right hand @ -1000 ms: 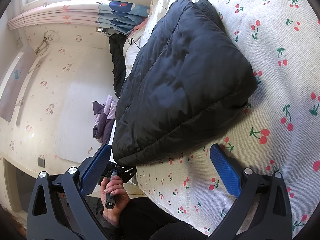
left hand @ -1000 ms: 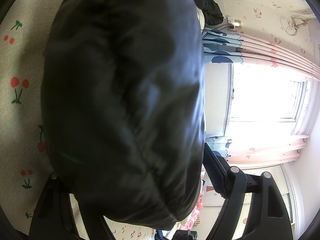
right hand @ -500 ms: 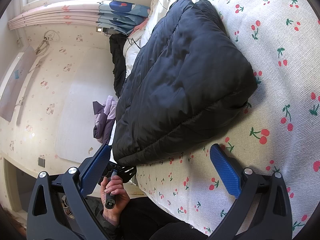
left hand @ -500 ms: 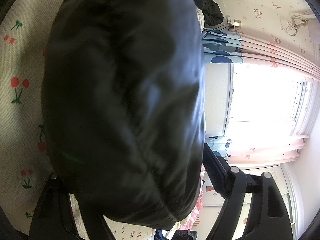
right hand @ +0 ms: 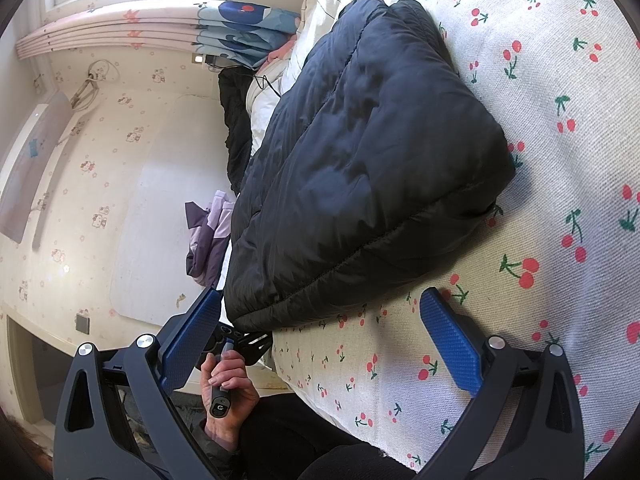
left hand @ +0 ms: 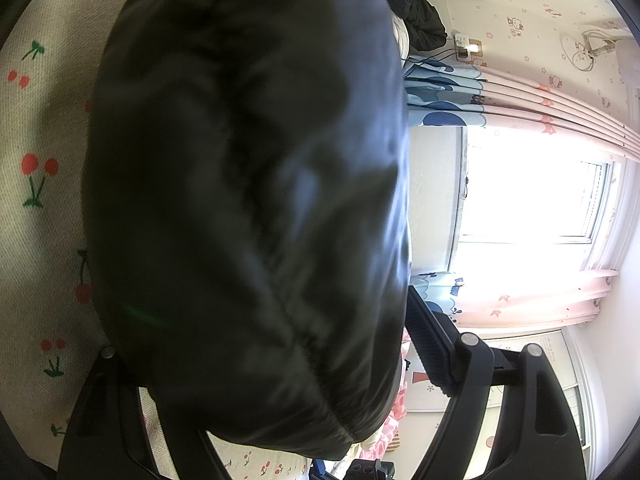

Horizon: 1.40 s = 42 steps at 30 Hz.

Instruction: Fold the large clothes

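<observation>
The black padded jacket [right hand: 360, 168] lies folded in a thick bundle on the cherry-print bed [right hand: 560, 280], the right tongs [right hand: 320, 336] wide open and empty beside it, the left tongs [left hand: 256, 380] spread around its near end, grip unclear; squaring or pressing the bundle seems next.
</observation>
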Motion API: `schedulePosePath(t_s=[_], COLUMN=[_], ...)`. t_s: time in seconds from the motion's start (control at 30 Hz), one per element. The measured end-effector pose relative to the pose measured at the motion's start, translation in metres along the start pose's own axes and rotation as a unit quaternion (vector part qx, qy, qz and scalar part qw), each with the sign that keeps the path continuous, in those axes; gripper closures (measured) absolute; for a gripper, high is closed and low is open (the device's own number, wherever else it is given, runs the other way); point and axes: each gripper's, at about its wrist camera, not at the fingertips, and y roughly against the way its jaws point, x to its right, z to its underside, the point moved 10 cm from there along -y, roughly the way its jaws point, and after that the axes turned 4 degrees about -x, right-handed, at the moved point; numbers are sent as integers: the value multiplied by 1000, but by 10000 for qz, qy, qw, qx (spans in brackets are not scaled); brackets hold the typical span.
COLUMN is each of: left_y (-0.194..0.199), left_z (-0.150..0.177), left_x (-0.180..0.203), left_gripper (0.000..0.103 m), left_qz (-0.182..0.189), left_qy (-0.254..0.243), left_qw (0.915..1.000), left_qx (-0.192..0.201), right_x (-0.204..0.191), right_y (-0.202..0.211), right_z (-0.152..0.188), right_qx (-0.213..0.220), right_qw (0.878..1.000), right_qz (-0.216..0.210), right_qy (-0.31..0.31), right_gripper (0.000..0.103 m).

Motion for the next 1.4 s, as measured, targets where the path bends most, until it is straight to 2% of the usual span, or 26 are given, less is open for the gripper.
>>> schedulePosePath(t_s=[0.23, 0.3, 1.0, 1.13, 1.4], left_y=[0, 9, 11, 10, 10], left_z=[0, -10, -10, -10, -8], left_x=[0, -10, -11, -11, -12], left_gripper=[26, 25, 25, 25, 25], left_qz=[-7, -3, -6, -7, -10], left_qy=[-4, -4, -18, -13, -22], left_qw=[10000, 10000, 10000, 10000, 10000], left_qx=[1, 1, 0, -2, -6], right_x=[0, 0, 0, 1, 1], right_y=[0, 0, -1, 2, 7], right_z=[0, 0, 2, 0, 0], right_qx=[3, 2, 4, 120, 75], right_qw=[10000, 10000, 10000, 9999, 9999], right_qz=[-3, -5, -16, -20, -31], right_qy=[-1, -2, -1, -26, 141], right_gripper=[7, 7, 7, 7, 7])
